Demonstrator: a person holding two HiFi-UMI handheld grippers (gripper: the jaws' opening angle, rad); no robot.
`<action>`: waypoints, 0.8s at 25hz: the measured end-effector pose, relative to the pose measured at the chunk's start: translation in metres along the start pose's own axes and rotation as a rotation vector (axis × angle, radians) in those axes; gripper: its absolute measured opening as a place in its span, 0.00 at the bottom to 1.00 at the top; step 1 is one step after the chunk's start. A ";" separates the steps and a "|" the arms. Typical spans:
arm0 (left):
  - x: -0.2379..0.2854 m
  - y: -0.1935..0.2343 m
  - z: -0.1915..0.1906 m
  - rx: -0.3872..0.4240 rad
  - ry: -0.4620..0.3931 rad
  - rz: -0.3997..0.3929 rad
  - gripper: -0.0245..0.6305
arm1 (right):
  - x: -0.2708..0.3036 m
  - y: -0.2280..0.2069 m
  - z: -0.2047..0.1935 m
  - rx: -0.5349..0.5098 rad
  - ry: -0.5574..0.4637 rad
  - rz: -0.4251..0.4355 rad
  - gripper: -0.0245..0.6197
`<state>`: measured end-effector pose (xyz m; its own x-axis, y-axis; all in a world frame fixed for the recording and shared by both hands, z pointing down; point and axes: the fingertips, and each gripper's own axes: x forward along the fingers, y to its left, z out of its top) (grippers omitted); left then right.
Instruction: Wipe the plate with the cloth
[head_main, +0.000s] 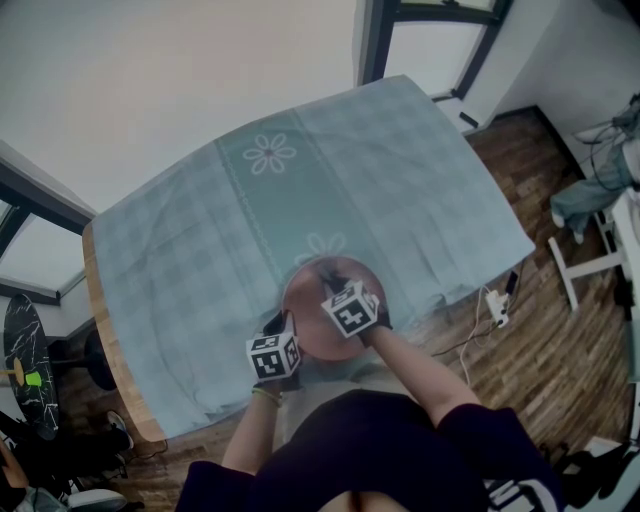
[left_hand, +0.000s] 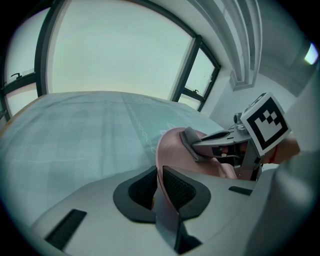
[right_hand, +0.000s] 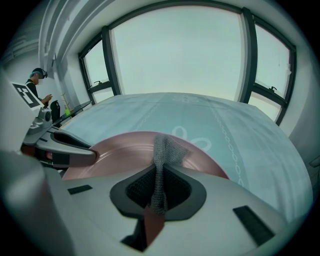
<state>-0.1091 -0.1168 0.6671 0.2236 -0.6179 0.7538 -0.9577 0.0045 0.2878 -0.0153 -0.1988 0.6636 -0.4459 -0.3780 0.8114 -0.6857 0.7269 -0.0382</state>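
With the left gripper (left_hand: 159, 186) clamped on the pink plate (left_hand: 172, 147) rim and the right gripper (right_hand: 159, 187) pinching the grey cloth (right_hand: 166, 149), excessive wiping pressure could lever the plate loose.

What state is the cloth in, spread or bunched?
Bunched: the right gripper pinches the cloth into a narrow strip over the plate.

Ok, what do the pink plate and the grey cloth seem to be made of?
Plate: probably glazed ceramic or hard plastic, I can't tell which; smooth pink surface with a soft sheen. Cloth: coarse knitted or mesh fabric, matte grey; its open weave shows.
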 end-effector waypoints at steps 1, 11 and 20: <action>0.000 0.000 0.000 -0.001 0.000 -0.001 0.11 | 0.000 0.003 0.000 -0.005 0.000 0.006 0.09; 0.000 0.001 0.000 -0.018 -0.004 -0.006 0.11 | 0.000 0.032 -0.001 -0.047 0.002 0.063 0.09; 0.000 0.001 0.000 -0.029 -0.009 -0.015 0.11 | -0.003 0.059 -0.008 -0.091 0.008 0.120 0.09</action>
<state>-0.1097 -0.1165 0.6675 0.2358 -0.6249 0.7442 -0.9487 0.0180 0.3157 -0.0499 -0.1497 0.6633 -0.5164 -0.2813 0.8088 -0.5726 0.8157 -0.0819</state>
